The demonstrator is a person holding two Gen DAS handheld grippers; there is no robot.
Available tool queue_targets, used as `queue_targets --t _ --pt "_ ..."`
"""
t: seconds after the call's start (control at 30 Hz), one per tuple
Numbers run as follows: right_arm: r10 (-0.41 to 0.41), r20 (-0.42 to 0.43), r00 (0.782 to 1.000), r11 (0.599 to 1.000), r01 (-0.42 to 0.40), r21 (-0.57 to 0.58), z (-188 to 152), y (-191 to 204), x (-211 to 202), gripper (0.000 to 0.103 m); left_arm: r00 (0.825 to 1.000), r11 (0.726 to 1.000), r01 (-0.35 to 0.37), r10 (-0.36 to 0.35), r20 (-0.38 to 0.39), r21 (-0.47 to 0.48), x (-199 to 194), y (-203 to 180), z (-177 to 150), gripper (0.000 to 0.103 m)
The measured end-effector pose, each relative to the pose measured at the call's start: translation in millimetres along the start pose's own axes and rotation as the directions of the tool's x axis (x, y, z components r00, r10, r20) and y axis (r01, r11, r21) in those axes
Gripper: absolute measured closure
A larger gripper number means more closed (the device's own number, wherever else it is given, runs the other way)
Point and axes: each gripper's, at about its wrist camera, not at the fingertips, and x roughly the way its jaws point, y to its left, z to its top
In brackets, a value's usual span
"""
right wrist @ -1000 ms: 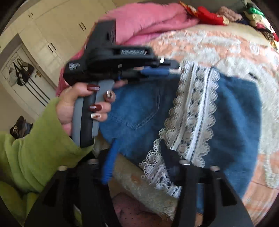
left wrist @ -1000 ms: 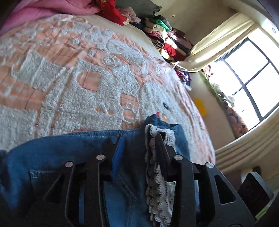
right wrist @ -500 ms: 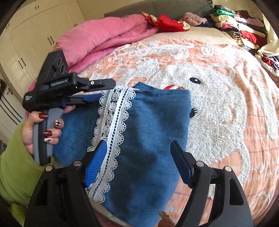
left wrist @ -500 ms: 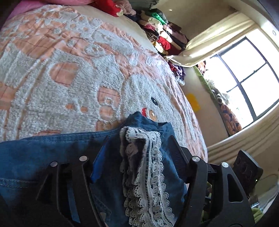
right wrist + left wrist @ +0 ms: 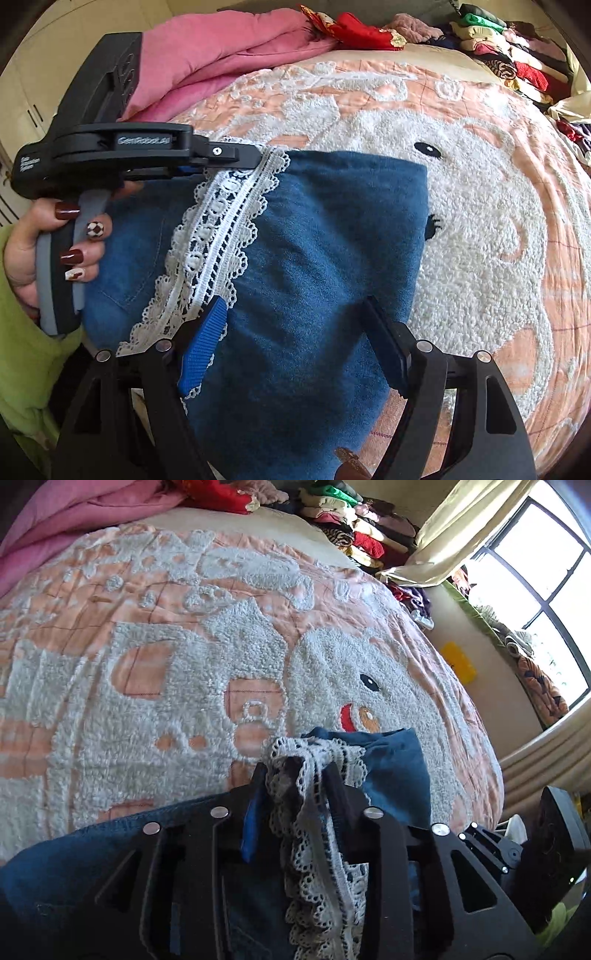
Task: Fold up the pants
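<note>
Blue denim pants [image 5: 325,236] with a white lace trim [image 5: 221,229] lie folded on the bed near its front edge. My left gripper [image 5: 295,775] is shut on the lace trim [image 5: 314,812] at the far end of the hem; it shows from the side in the right wrist view [image 5: 255,158]. My right gripper [image 5: 295,325] is open and empty, its blue-padded fingers [image 5: 203,339] spread just above the denim at the near end of the lace.
The bed has a peach and white fleece blanket [image 5: 184,646] with a bear face. A pink duvet [image 5: 221,48] and piles of clothes [image 5: 354,528] lie at the far side. A window [image 5: 535,572] and curtain stand to the right.
My right gripper let go of the lace and opened, then came closer over the denim. My left gripper opened half a second ago and has shut again on the lace end.
</note>
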Motion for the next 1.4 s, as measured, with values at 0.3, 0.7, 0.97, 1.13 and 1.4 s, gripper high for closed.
queue_targets --t 0.3,0.7,0.97,1.13,1.4 --pt "0.035 0.08 0.996 0.997 -0.04 0.067 -12.1 -10.7 -42.6 0.014 0.999 0.999 -0.025 0.023 0.048 0.041 -60.6 -11.0 -36.6 0.042" --pt "0.02 0.094 0.995 0.996 -0.028 0.083 -36.1 -17.6 -64.7 0.014 0.996 0.999 0.045 -0.045 -0.08 -0.008 -71.9 -21.6 -119.8 0.055" --pt "0.03 0.088 0.996 0.998 -0.035 0.046 -39.0 -5.3 -61.6 0.014 0.988 0.994 0.059 -0.071 -0.136 -0.092 -44.2 -20.7 -128.8 0.057" --pt "0.032 0.06 0.998 0.999 -0.034 0.037 -40.3 -1.4 -53.5 0.014 0.99 0.994 0.065 -0.075 -0.122 -0.089 -44.6 -21.7 -127.5 0.095" --pt "0.043 0.029 0.999 0.998 -0.042 -0.053 -36.6 26.7 -44.0 0.025 0.993 0.999 -0.016 0.02 -0.113 0.037 -71.0 -29.1 -138.3 0.094"
